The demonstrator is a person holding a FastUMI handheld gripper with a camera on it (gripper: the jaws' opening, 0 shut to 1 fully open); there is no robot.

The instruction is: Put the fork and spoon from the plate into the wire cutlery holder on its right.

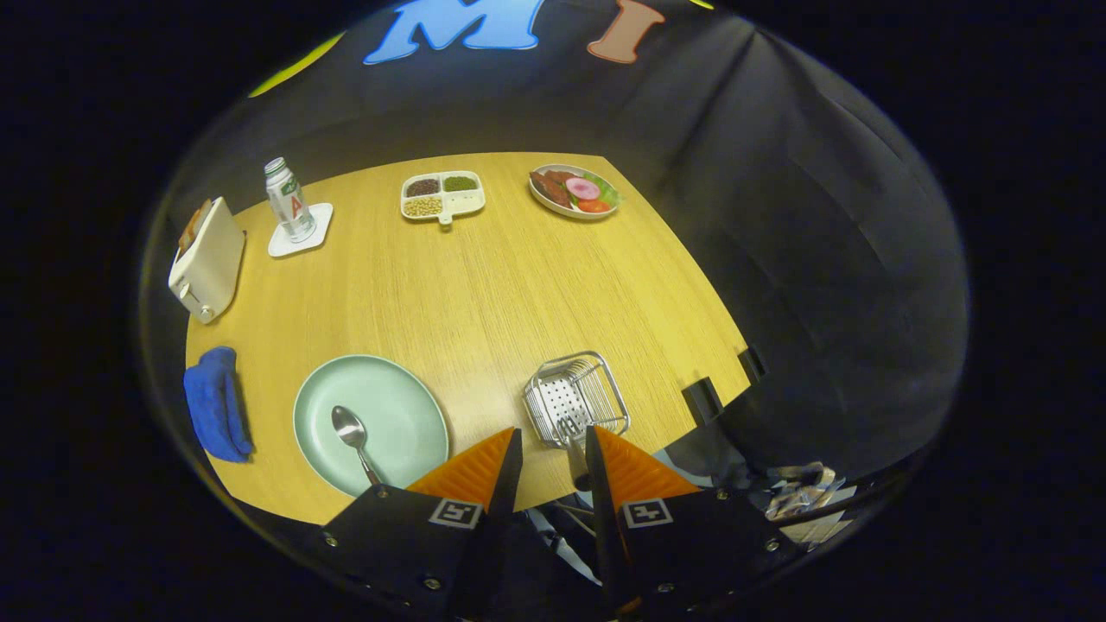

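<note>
Place: we see a staged booth, not a real kitchen.
Walls: black cloth (778,216) behind and right.
Table (484,285): bare wood, centre frame.
Props: toaster (206,263) far left, food plate (574,191) upper centre.

Spoon (354,434) lies on green plate (371,423); fork (574,441) stands in wire holder (576,399).

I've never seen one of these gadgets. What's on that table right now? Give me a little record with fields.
Gripper: fingers apart, a silver fork's handle by the right finger; grip unclear
Silver fork: tines in the wire cutlery holder, handle toward the fingers
Silver spoon: lying on the pale green round plate
Holder position: right of the plate
Far side: divided white tray of beans, plate of food
Left side: white toaster, bottle on a white coaster, blue cloth
Surface: wooden table
</note>
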